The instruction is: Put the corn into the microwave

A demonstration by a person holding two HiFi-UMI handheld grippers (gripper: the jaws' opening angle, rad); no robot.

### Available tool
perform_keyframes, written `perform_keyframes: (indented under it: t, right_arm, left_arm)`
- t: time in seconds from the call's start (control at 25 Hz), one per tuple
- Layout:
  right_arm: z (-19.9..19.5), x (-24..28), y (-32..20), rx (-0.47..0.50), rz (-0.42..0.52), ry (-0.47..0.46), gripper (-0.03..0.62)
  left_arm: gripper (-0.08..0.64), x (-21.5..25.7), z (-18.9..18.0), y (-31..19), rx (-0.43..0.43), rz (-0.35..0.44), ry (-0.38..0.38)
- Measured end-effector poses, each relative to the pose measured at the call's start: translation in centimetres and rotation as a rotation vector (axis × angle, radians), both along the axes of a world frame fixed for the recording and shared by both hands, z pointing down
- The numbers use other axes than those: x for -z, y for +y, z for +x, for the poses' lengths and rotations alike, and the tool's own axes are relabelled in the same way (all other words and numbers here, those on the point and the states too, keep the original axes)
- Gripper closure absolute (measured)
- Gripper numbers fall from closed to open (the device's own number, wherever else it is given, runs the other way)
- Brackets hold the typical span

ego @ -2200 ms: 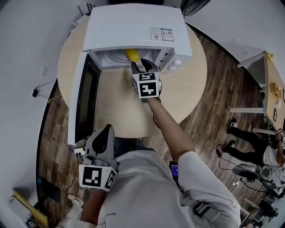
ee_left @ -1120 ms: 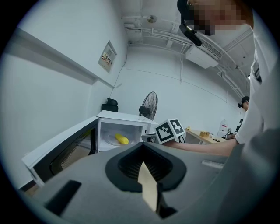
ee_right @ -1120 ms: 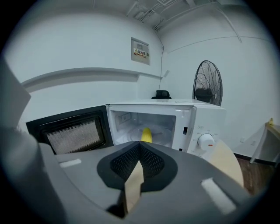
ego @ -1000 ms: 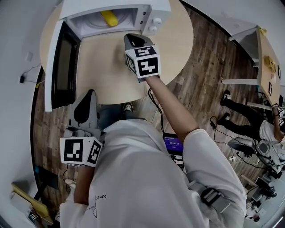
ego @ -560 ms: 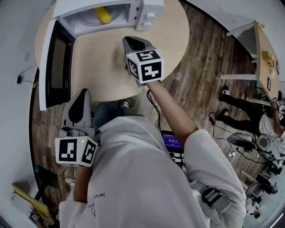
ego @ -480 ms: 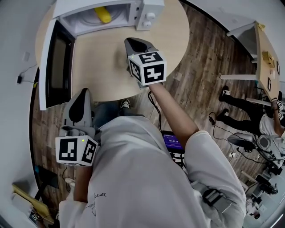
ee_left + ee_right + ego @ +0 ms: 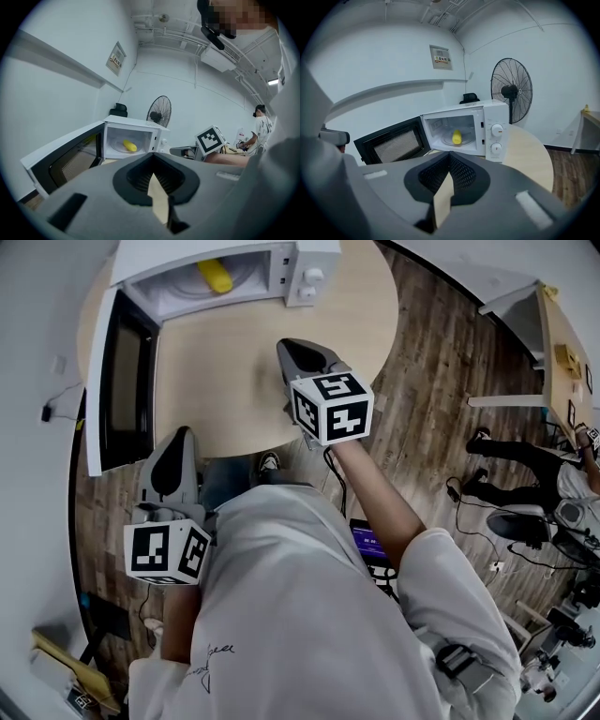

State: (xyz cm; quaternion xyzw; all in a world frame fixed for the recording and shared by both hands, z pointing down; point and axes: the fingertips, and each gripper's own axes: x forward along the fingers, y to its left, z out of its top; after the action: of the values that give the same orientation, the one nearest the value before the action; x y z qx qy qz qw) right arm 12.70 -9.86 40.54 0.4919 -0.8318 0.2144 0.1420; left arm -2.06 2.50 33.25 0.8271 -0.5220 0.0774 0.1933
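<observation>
The yellow corn [image 7: 215, 276] lies on the glass plate inside the white microwave [image 7: 309, 259], whose door [image 7: 120, 381] hangs wide open to the left. It also shows in the left gripper view as corn [image 7: 130, 146] and in the right gripper view as corn [image 7: 457, 137]. My right gripper [image 7: 302, 356] is shut and empty, held over the round table [image 7: 234, 381] well back from the microwave. My left gripper [image 7: 172, 465] hangs off the table's near edge, below the door, shut with nothing in it.
The microwave's knobs [image 7: 497, 138] face me on its right side. A standing fan [image 7: 511, 91] is behind the table. Wooden floor [image 7: 422, 381] lies to the right, with a second desk [image 7: 562, 352] and another person [image 7: 562, 484] farther off.
My right gripper has drawn back from the microwave toward me and drifted right, rolling slightly. The corn stays inside the microwave. The left gripper has barely moved.
</observation>
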Motion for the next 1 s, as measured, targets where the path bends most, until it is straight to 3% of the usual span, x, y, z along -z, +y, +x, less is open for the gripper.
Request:
perform_keyframes:
  t: [0.52, 1.0]
  right_arm:
    - [-0.6, 1.6, 4.3, 0.01, -0.039, -0.086, 0.581]
    - [-1.3, 3.3, 7.4, 0.054, -0.028, -0.102, 0.581]
  left_arm:
    - [0.571, -0.8, -1.5, -0.5, 0.017, -0.026, -0.008]
    - [0.572, -2.1, -3.2, -0.3, 0.043, -0.084, -0.003]
